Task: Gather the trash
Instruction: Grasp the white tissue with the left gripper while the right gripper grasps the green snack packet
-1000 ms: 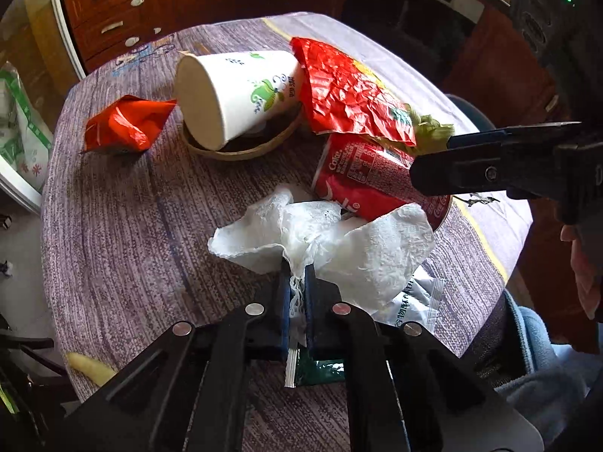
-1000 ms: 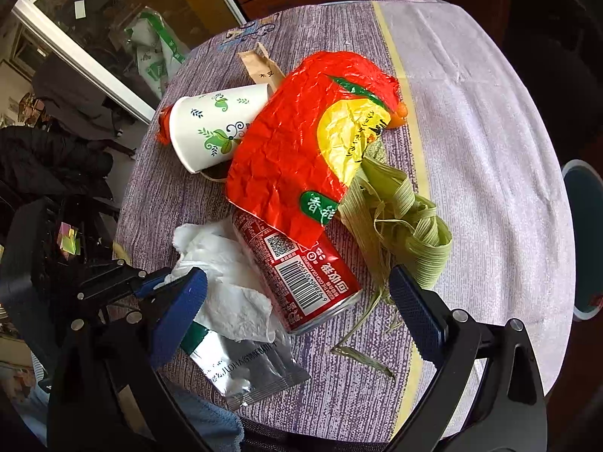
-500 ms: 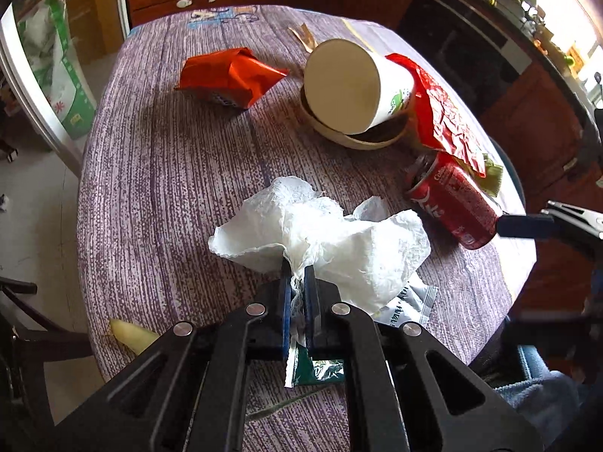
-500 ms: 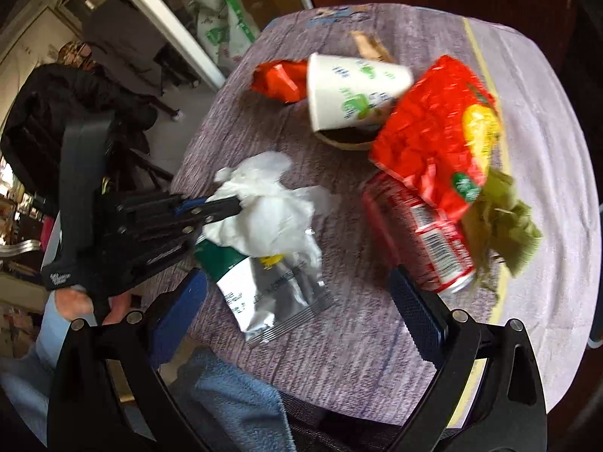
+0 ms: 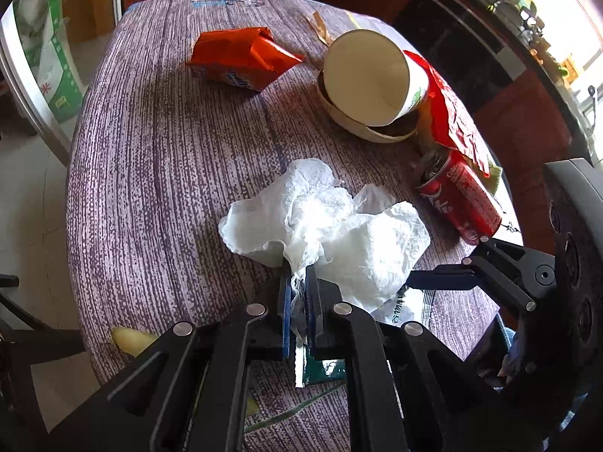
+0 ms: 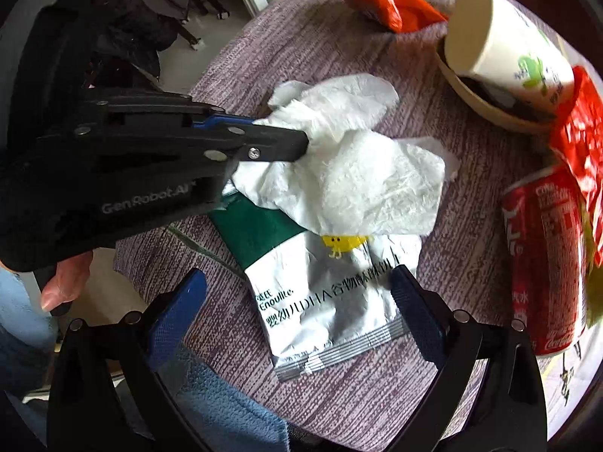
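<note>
My left gripper [image 5: 298, 293] is shut on a crumpled white tissue [image 5: 331, 222], also seen in the right wrist view [image 6: 350, 173], where the left gripper [image 6: 297, 143] comes in from the left. Under the tissue lies a silver and green foil packet [image 6: 331, 293]. My right gripper [image 6: 297, 301] is open and straddles the packet's near end, just above it. A red cola can [image 5: 463, 196] lies on its side to the right [image 6: 542, 256].
A white paper cup [image 5: 373, 75] lies tipped in a shallow bowl [image 5: 361, 128] at the back. An orange snack bag [image 5: 241, 56] and a red wrapper [image 5: 452, 113] lie nearby. The round table [image 5: 150, 173] has a purple cloth; its edge is close below.
My right gripper has swung left from the can and wrapper and come down over the foil packet. My left gripper still holds the tissue and has turned its view left.
</note>
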### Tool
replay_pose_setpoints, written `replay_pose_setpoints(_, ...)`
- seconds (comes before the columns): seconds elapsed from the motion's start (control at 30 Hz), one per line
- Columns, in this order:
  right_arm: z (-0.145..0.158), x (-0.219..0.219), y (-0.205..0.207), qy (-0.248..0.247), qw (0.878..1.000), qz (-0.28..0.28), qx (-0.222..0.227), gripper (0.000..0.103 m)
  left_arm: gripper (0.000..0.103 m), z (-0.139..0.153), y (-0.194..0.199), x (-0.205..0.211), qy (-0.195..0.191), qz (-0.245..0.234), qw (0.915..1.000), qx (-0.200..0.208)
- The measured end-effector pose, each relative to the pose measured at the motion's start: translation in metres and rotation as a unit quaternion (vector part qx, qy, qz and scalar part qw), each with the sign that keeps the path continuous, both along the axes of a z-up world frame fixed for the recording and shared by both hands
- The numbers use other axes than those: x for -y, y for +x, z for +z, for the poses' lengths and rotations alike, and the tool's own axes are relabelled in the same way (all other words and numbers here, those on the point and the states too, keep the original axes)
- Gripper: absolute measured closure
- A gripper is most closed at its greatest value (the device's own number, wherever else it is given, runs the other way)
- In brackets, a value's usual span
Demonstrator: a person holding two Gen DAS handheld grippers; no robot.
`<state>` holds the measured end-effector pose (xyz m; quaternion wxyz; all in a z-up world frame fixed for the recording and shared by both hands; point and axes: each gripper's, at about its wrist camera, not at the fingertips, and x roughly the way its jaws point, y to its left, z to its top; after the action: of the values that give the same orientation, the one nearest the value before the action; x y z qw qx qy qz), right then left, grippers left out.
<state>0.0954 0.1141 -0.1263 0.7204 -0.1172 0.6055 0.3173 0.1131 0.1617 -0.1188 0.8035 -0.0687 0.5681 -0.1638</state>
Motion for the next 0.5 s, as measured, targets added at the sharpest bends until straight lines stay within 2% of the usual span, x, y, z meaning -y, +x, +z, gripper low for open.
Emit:
replay_pose_setpoints(0.07, -0.001, -0.007, -0.004, -0.011, 1.0, 0.007, 0.028, 0.01, 0.095, 0.0, -0.001, 0.0, 0.008, -0.004, 1.0, 0.002)
replay_pose_setpoints(0.1, -0.003, -0.009, -0.005, -0.019, 0.999, 0.009, 0.032, 0.015, 0.094, 0.002, -0.004, 0.003, 0.014, -0.007, 0.9999, 0.005)
replay_pose_setpoints(0.13, -0.001, -0.01, -0.008, -0.025, 0.998, 0.011, 0.052, 0.034, 0.094, 0.002, -0.006, 0.003, 0.017, -0.009, 0.9998, 0.006)
replay_pose_setpoints(0.17, 0.002, -0.012, -0.009, -0.028, 0.997, 0.013, 0.064, 0.041, 0.093, 0.002, -0.007, 0.002, 0.025, -0.01, 0.9996, 0.008)
replay_pose_setpoints(0.23, 0.007, -0.007, -0.009, 0.004, 0.999, 0.016, 0.045, 0.085, 0.082, 0.001, -0.008, 0.002, 0.041, -0.009, 0.999, 0.014)
replay_pose_setpoints(0.27, 0.006, -0.005, -0.012, -0.002, 0.999, 0.015, 0.042, 0.086, 0.074, 0.0, -0.008, 0.003, 0.051, -0.006, 0.9986, 0.018)
replay_pose_setpoints(0.4, 0.006, 0.006, -0.01, 0.012, 0.999, 0.003, 0.033, 0.09, 0.063, 0.001, -0.005, 0.012, 0.063, -0.013, 0.9976, 0.024)
replay_pose_setpoints(0.43, 0.006, 0.008, -0.01, 0.014, 0.999, 0.0, 0.031, 0.091, 0.063, 0.002, -0.004, 0.016, 0.068, -0.015, 0.9972, 0.027)
replay_pose_setpoints(0.47, 0.007, 0.012, -0.006, 0.017, 0.999, -0.002, 0.03, 0.092, 0.064, 0.002, -0.004, 0.021, 0.076, -0.017, 0.9965, 0.031)
replay_pose_setpoints(0.5, 0.007, 0.015, -0.005, 0.019, 0.999, -0.007, 0.029, 0.093, 0.084, 0.002, -0.004, 0.024, 0.083, -0.016, 0.9958, 0.035)
